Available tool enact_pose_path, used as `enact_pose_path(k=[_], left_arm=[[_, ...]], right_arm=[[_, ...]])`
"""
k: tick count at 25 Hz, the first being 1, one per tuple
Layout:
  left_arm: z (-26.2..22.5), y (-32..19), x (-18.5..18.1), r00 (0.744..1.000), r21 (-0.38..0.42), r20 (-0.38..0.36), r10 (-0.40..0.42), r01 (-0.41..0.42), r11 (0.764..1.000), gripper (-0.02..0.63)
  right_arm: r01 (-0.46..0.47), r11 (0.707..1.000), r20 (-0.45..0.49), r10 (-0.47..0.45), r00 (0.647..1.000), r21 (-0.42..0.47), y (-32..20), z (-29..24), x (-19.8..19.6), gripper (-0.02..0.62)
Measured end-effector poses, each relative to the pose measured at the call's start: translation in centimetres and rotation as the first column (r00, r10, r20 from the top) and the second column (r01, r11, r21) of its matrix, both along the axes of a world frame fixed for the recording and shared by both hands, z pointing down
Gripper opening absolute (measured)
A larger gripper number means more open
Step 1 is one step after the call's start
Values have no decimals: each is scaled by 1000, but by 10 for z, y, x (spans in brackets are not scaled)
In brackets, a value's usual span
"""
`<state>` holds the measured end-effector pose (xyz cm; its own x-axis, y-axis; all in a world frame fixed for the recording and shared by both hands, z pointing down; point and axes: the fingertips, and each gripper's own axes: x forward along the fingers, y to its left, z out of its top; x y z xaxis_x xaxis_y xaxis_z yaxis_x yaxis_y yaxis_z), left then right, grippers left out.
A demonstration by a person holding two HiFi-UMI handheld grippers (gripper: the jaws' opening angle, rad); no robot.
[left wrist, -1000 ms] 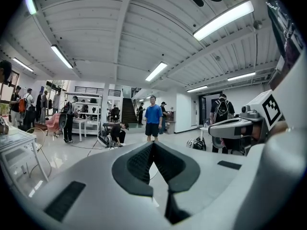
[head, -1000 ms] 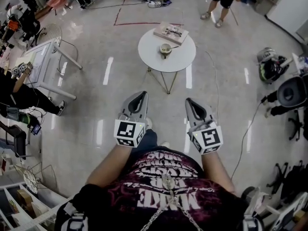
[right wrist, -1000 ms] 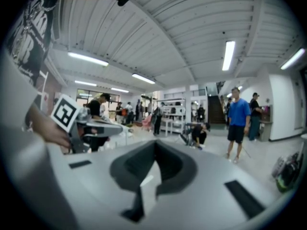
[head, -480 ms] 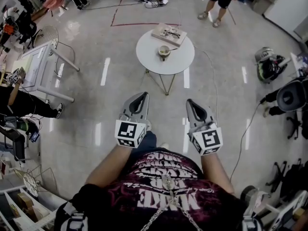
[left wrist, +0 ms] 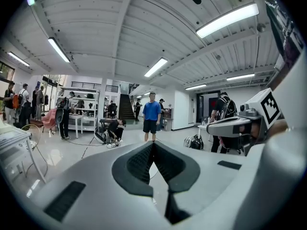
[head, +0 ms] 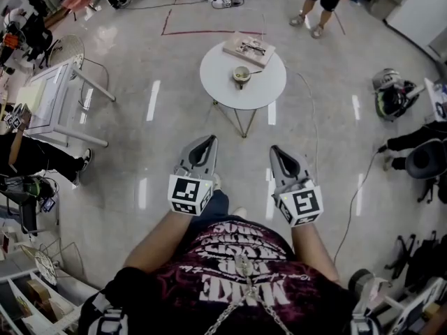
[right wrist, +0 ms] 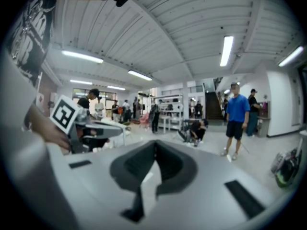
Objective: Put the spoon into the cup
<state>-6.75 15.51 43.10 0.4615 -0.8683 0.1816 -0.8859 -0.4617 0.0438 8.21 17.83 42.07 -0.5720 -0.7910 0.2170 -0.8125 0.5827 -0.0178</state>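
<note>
A small cup (head: 242, 74) stands on a round white table (head: 222, 82) far ahead of me across the floor. A thin spoon (head: 255, 70) lies just to the cup's right on the tabletop. My left gripper (head: 210, 139) and right gripper (head: 273, 148) are held side by side close to my body, well short of the table, pointing toward it. Both are shut with nothing between the jaws. In the left gripper view the left gripper's (left wrist: 153, 143) tips meet, and in the right gripper view so do the right gripper's (right wrist: 154, 143).
A flat tray-like box (head: 248, 47) lies at the table's far edge. The table stands on thin wire legs (head: 241, 121). A white desk (head: 59, 96) is at the left. Bags and chairs (head: 394, 93) are at the right, and a cable (head: 314, 138) runs over the floor. People stand beyond the table.
Both grippers keep nearly the same place in the head view and stay shut. The table has shifted only slightly in the view.
</note>
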Motion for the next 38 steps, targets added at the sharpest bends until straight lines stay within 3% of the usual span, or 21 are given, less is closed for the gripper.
enact_pose_path(k=[22,38], left_arm=[[24,-61,-19,999,-55,-7,36,-36,998,28],[10,-130,-21,993,-14,-25,115,-116,993,28]], right_arm=[[2,999,-5,-2,1000,-34,-58,15,-31,32],[-68,998,-11,68,998,-8,-112,7,-41,32]])
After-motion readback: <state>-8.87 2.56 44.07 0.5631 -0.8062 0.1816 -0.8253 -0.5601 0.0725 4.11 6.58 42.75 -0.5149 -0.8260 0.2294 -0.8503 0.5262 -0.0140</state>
